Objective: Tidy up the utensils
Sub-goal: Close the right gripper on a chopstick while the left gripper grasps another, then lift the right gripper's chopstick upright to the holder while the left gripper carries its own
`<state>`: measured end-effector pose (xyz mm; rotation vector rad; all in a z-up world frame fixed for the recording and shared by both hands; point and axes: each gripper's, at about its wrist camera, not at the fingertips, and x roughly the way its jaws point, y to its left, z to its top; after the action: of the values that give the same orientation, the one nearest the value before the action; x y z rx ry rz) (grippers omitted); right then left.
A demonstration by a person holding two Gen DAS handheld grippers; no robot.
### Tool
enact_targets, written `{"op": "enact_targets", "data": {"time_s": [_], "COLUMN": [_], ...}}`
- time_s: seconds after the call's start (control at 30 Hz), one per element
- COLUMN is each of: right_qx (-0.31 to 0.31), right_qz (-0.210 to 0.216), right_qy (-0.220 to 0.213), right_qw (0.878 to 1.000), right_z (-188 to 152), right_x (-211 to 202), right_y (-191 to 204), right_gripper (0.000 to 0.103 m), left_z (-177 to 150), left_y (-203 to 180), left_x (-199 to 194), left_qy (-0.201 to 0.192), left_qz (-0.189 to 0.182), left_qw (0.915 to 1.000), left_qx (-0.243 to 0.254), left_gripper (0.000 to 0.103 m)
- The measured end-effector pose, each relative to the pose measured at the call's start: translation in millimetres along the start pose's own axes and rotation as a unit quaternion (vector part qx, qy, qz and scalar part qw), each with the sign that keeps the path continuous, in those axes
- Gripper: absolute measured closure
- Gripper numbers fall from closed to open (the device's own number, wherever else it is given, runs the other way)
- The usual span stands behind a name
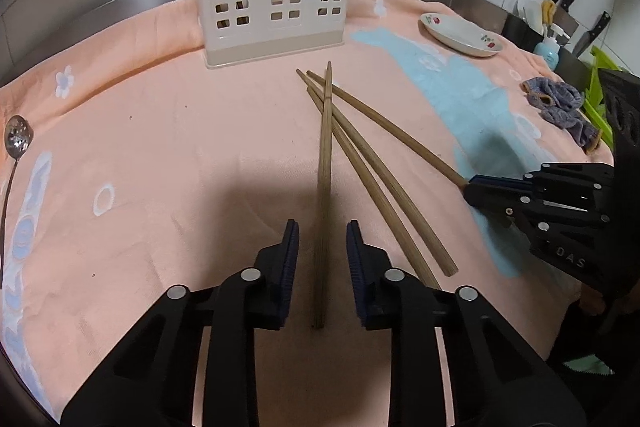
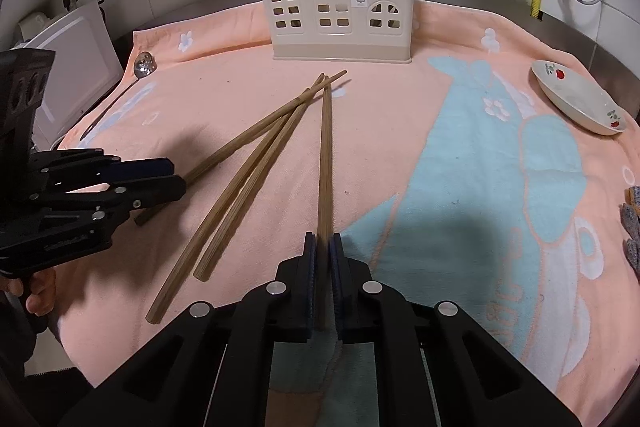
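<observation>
A: Right gripper (image 2: 323, 239)?
B: Clamped on the thick end of one chopstick (image 2: 325, 155); its tip lies among the others on the peach towel (image 2: 400, 155).

A: Left gripper (image 1: 322, 227)?
B: Jaws straddle another chopstick (image 1: 325, 187), pads clear of it on both sides. No grip.

A: Rest of the chopsticks?
B: Two loose chopsticks (image 1: 384, 195) lie just beside it, crossing near the tips. More stand upright in the cream holder (image 1: 276, 3) at the towel's far edge.

A: Other items?
B: Slotted spoon (image 1: 18, 139) far left, dish (image 1: 460, 35) right.
</observation>
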<state>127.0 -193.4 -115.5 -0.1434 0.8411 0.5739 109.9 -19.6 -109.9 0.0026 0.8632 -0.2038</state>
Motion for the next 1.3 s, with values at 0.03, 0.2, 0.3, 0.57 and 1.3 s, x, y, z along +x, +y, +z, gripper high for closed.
{"op": "enact_targets", "data": {"time_s": [0.03, 0.2, 0.3, 0.57, 1.3], "right_qx": [0.0, -0.001, -0.002, -0.009, -0.031], "right_qz": [0.0, -0.001, -0.002, -0.009, 0.003], "right_qy": [0.0, -0.001, -0.002, -0.007, -0.13], "right_qw": [1.0, 1.0, 1.0, 1.0, 0.991], "right_z": [0, 0, 0, 1, 72], "right_x": [0, 1, 1, 1, -77], "right_y": [0, 1, 1, 3, 0], "right_gripper": [0.096, 0.096, 0.096, 0.096, 0.096], "left_z": [0, 1, 2, 2, 54], "left_y": [0, 0, -2, -9, 5], "left_x": [1, 7, 10, 10, -65], "left_qy": [0.001, 0.008, 0.009, 0.003, -0.093], "left_qz": [0.0, 0.0, 0.004, 0.027, 0.02], "left_qw": [1.0, 1.0, 0.9999, 0.9995, 0.9955], "left_qx": [0.0, -0.003, 0.001, 0.013, 0.003], "left_gripper": [0.085, 0.087, 0.087, 0.097, 0.097]}}
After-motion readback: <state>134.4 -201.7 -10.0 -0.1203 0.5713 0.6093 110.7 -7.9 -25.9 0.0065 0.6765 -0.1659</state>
